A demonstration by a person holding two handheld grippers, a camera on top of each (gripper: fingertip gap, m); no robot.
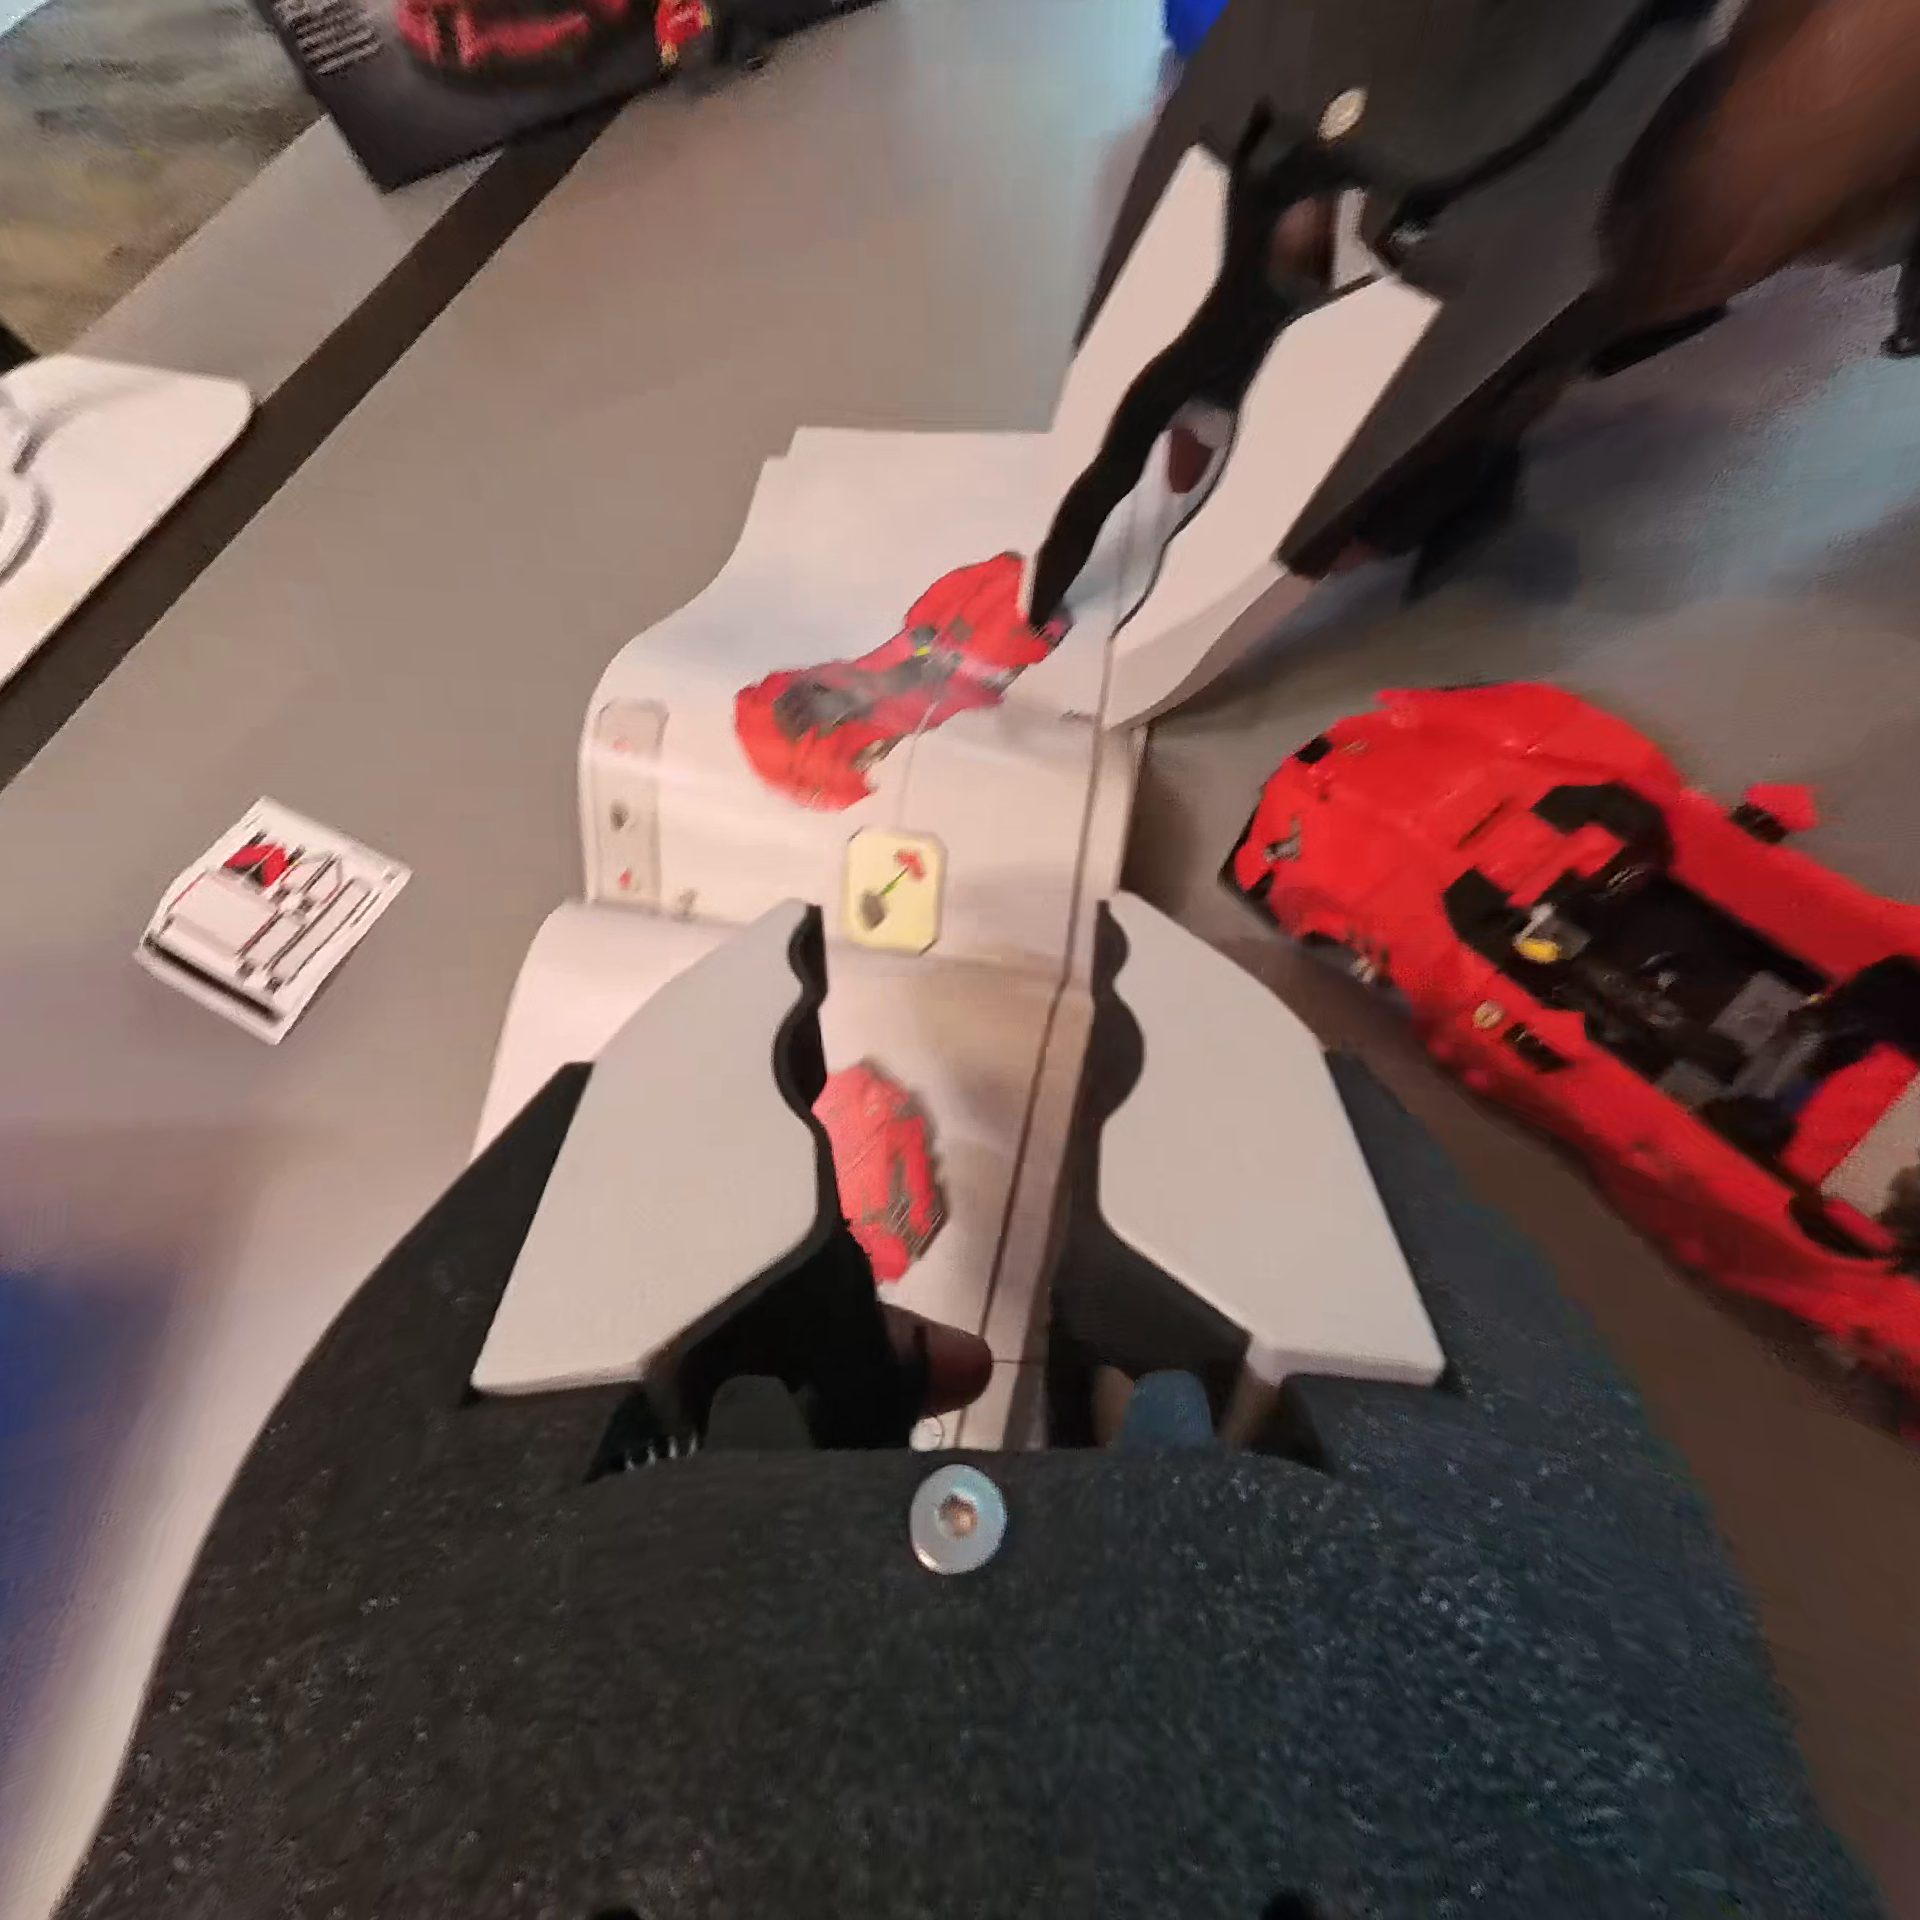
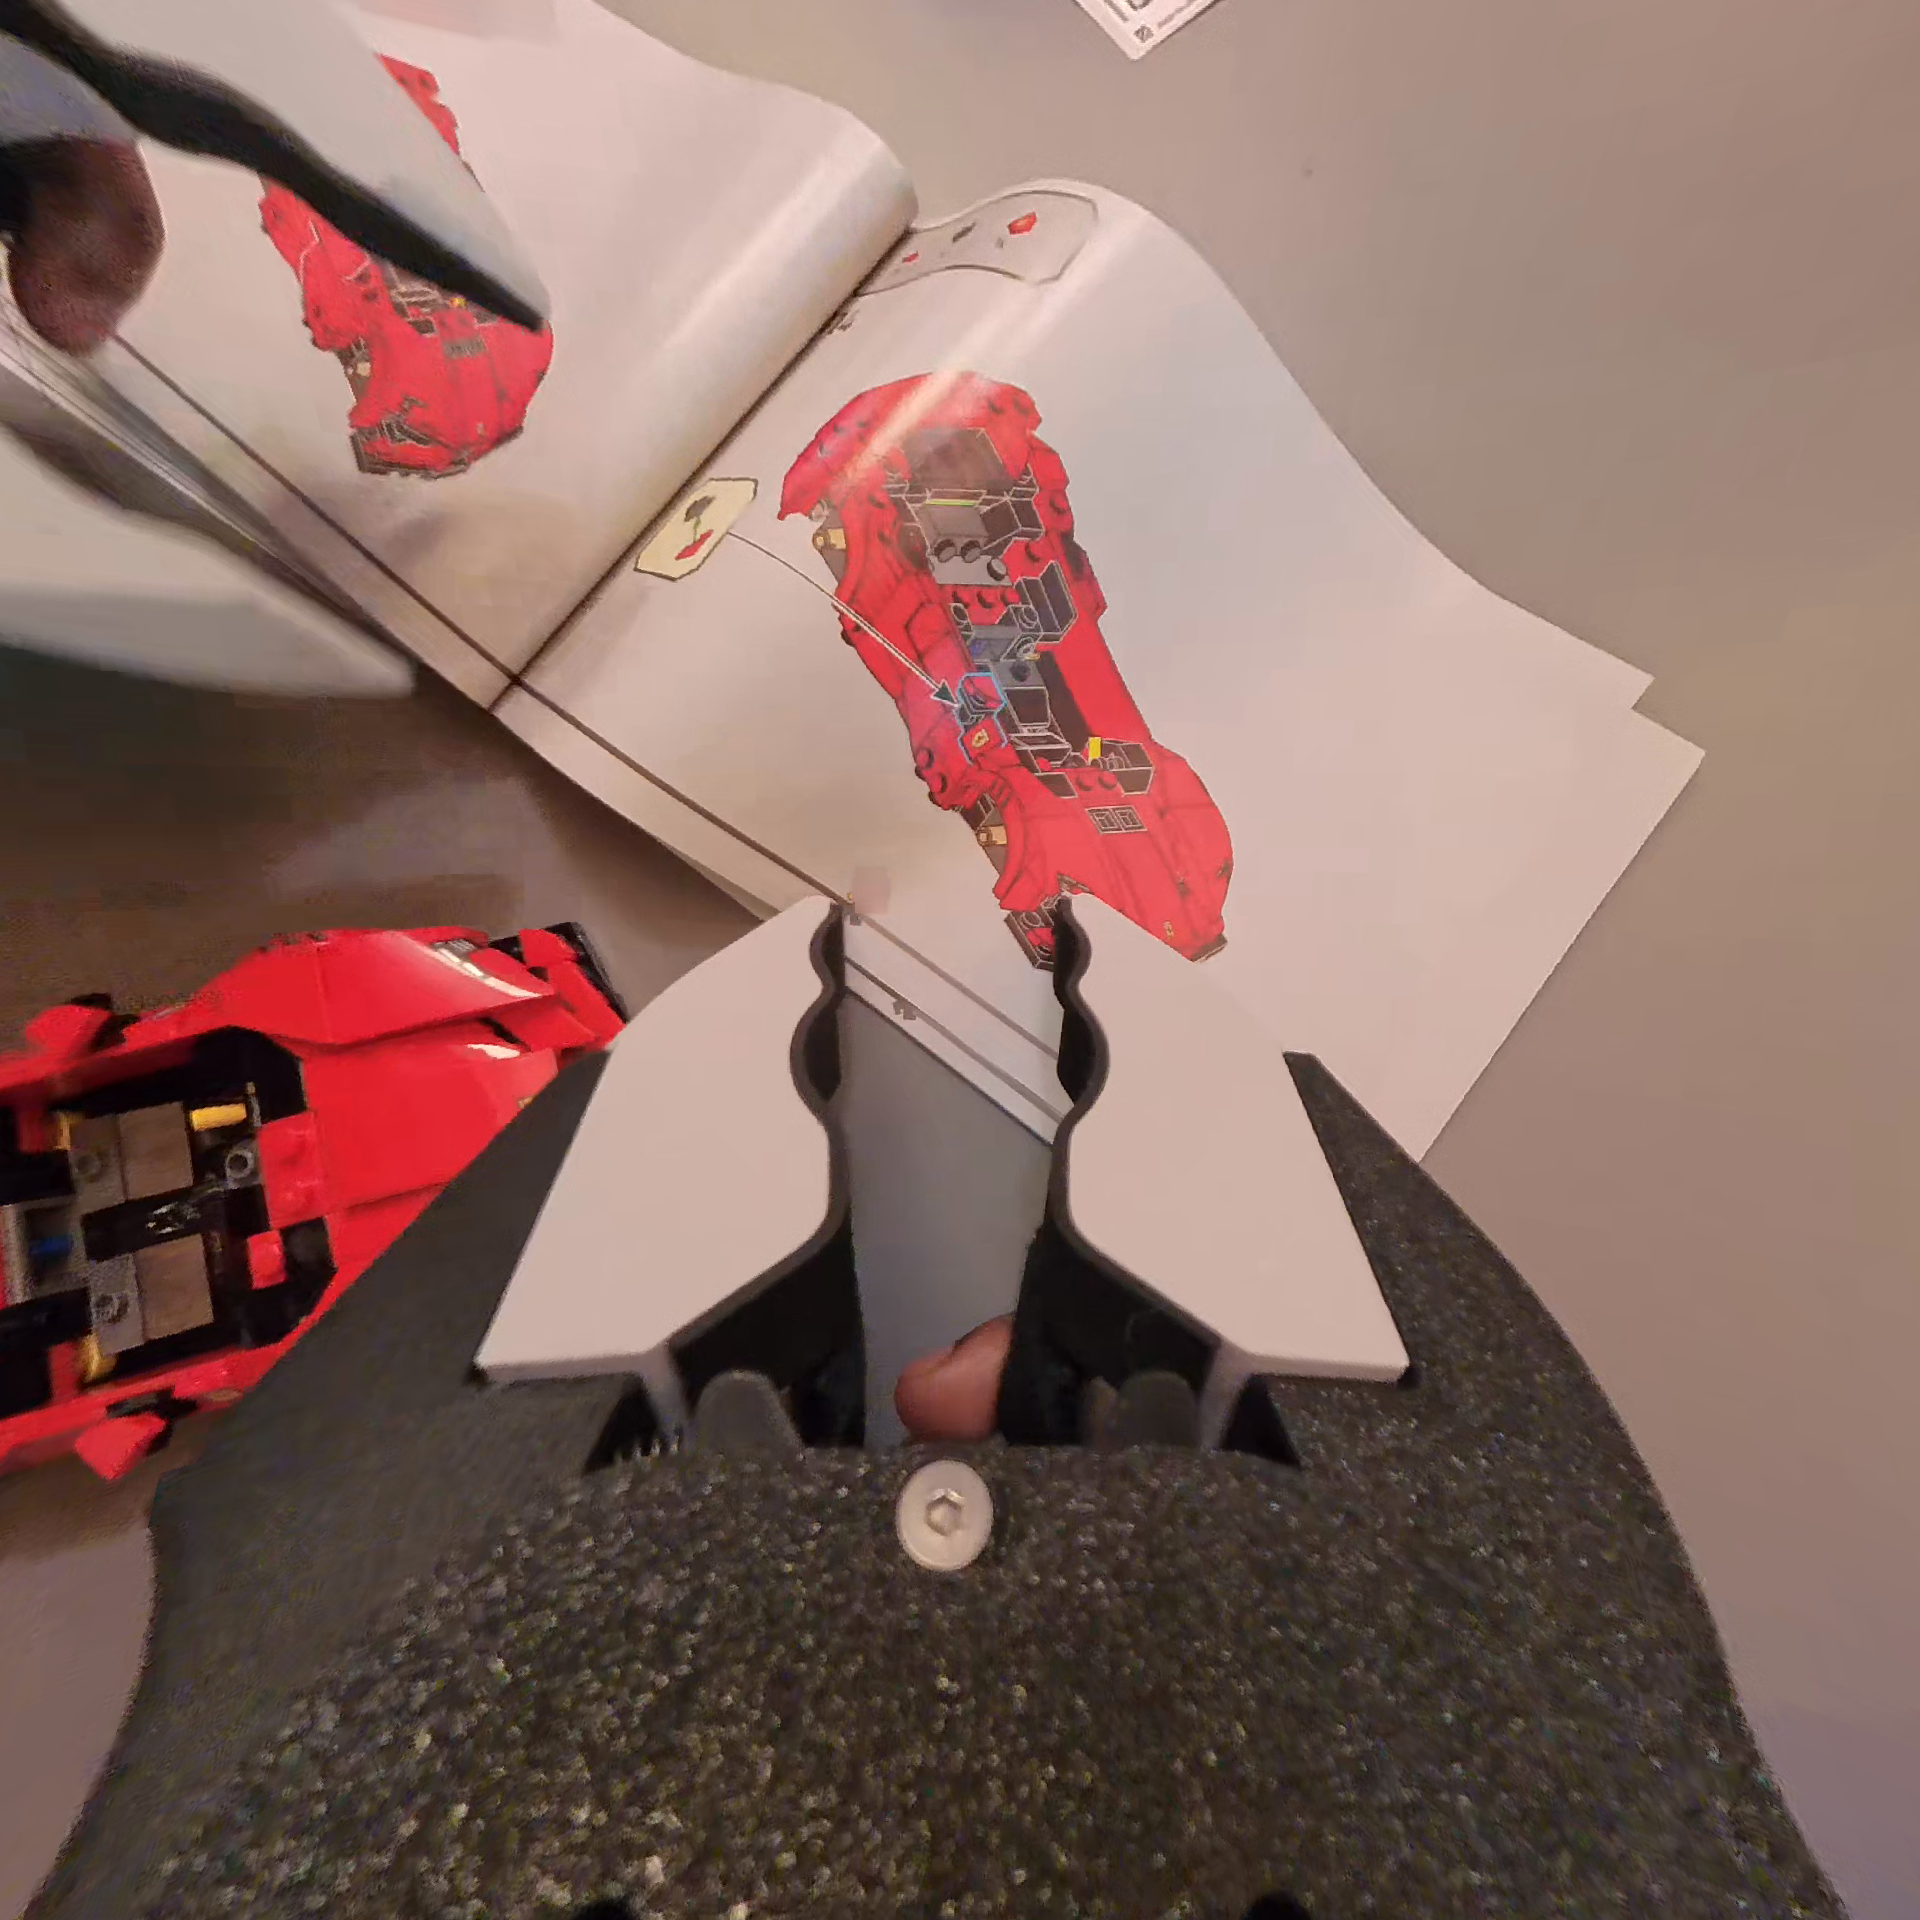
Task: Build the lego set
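Left wrist view: the left tool (image 1: 956,935) hangs with a narrow gap, empty, over the open booklet (image 1: 997,790) on the grey worktop (image 1: 520,520). The red car (image 1: 1600,966) lies just to its right. A sticker sheet (image 1: 272,916) lies well to the left and the box (image 1: 499,73) at the far edge. The right tool (image 1: 1049,613) presses its tip on a page.

Right wrist view: the right tool (image 2: 951,920), also narrow and empty, hovers over the booklet's (image 2: 1351,582) near corner, with the car (image 2: 312,1122) to its left. A curled page could spring back if released, and the nearby car could get bumped.
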